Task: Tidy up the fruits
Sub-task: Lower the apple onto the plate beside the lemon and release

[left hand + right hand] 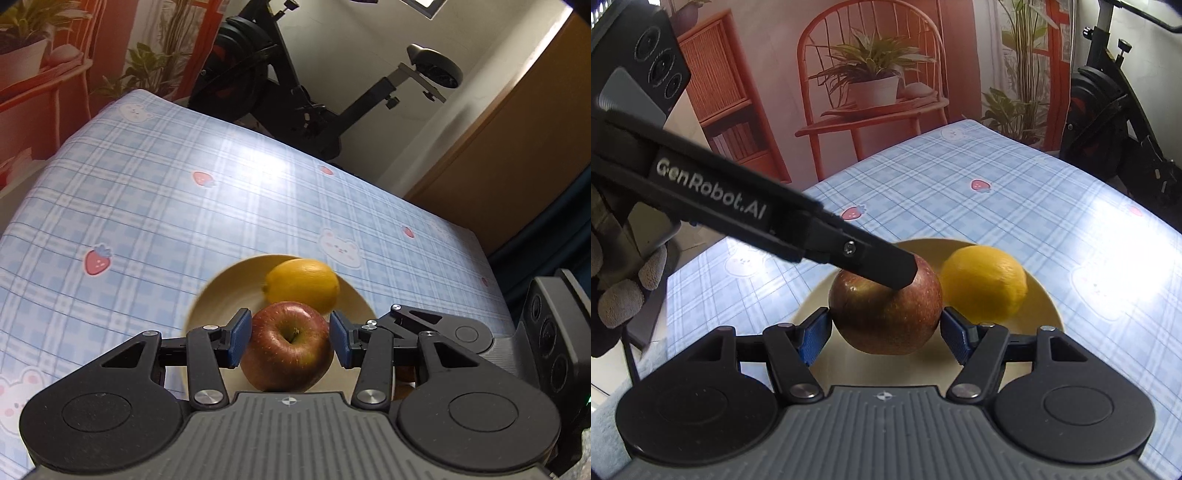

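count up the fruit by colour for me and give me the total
Red: 1, the apple
Yellow: 1, the lemon
Total: 2

Black tongs, blue pads, white "GenRobot.AI" lettering.

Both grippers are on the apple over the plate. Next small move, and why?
Probably lower the apple onto the bare part of the plate beside the lemon, then open. The right gripper has its blue pads pressed on both sides of the apple; the left gripper is also closed on it. The apple looks just above the plate, so a short descent seems enough.
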Motion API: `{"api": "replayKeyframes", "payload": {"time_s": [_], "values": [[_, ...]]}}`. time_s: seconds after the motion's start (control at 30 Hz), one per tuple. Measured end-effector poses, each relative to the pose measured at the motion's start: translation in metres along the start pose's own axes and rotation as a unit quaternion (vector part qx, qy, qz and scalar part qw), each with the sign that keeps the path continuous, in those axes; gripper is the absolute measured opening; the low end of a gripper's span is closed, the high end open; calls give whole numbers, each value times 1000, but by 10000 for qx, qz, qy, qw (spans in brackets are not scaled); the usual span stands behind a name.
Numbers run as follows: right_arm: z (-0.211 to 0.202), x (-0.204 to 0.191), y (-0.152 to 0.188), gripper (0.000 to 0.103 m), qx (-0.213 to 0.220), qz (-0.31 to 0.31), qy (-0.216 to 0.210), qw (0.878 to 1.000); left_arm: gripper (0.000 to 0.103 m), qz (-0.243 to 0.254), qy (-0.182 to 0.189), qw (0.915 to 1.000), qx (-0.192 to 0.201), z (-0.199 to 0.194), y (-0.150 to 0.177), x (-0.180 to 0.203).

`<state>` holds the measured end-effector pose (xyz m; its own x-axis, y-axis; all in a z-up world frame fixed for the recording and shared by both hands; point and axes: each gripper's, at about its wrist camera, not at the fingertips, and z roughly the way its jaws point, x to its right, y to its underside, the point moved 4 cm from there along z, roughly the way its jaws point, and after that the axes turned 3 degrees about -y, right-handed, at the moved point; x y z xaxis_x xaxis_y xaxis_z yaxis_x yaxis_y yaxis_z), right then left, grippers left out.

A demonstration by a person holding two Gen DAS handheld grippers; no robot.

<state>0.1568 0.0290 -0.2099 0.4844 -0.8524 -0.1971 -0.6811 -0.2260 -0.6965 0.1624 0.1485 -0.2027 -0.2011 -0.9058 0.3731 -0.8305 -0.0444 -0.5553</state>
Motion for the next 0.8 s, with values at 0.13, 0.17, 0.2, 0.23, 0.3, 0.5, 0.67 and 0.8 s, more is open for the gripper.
{"api": "replayKeyframes", "payload": {"time_s": [0.13,0.17,0.2,0.23,0.3,0.5,0.67,0.8], "values": [[14,-2,1,67,84,145,100,9998,48,-46,38,10000,52,1,-4,-8],[17,-3,1,67,95,145,143,9997,48,-60,48,10000,59,1,-5,-9],[19,-3,0,67,109,157,180,9997,48,-59,47,9999,70,1,-6,-10],[21,-2,0,67,118,178,205,9996,48,-51,44,9999,80,2,-6,-10],[24,-1,-2,67,156,214,247,9993,48,-56,42,9999,104,4,-8,-11],[29,1,-7,67,199,211,391,9988,48,-252,122,9995,118,12,-14,-20],[32,2,-9,67,217,158,508,9983,48,-284,113,9994,161,14,-16,-20],[36,3,-12,67,219,114,594,9979,48,-334,81,9992,193,17,-17,-20]]}}
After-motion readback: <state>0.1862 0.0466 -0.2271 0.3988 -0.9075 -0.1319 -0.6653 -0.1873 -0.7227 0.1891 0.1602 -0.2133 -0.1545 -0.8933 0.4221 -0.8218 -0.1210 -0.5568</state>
